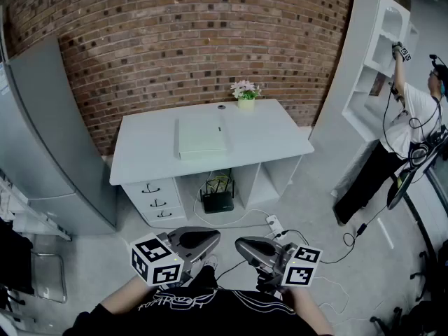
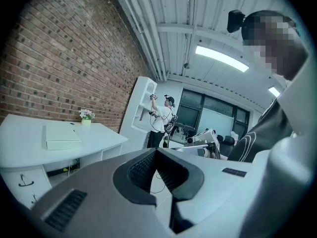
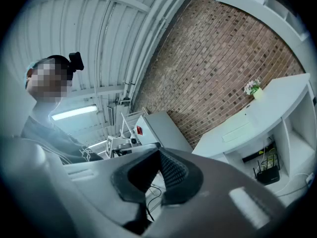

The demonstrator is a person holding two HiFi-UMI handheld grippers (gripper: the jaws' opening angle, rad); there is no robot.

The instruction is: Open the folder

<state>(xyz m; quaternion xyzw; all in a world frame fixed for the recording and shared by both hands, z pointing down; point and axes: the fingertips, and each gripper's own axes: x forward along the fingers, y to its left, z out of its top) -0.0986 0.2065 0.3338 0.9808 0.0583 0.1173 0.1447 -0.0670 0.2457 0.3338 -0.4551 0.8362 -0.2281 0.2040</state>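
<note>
On the white bench (image 1: 266,135), near its middle, a pale folder (image 1: 201,136) is seen lying flat and closed, with its long side running from front to back. A small flower pot (image 1: 246,98) is set behind it at the bench's back edge, apart from the folder. Under the bench top, drawers (image 1: 155,200) are fitted on the left and a black router (image 1: 218,200) is placed in the open space beside them. A brick wall (image 1: 196,40) is seen behind the bench and a grey cabinet (image 1: 49,131) to its left. At the right, a white shelf unit (image 1: 371,54) is being reached into by a person (image 1: 406,128). The left tongs (image 1: 212,237) and the right tongs (image 1: 242,244) are held low and side by side, well apart from the bench. Each pair is closed together, with nothing held between.
</note>
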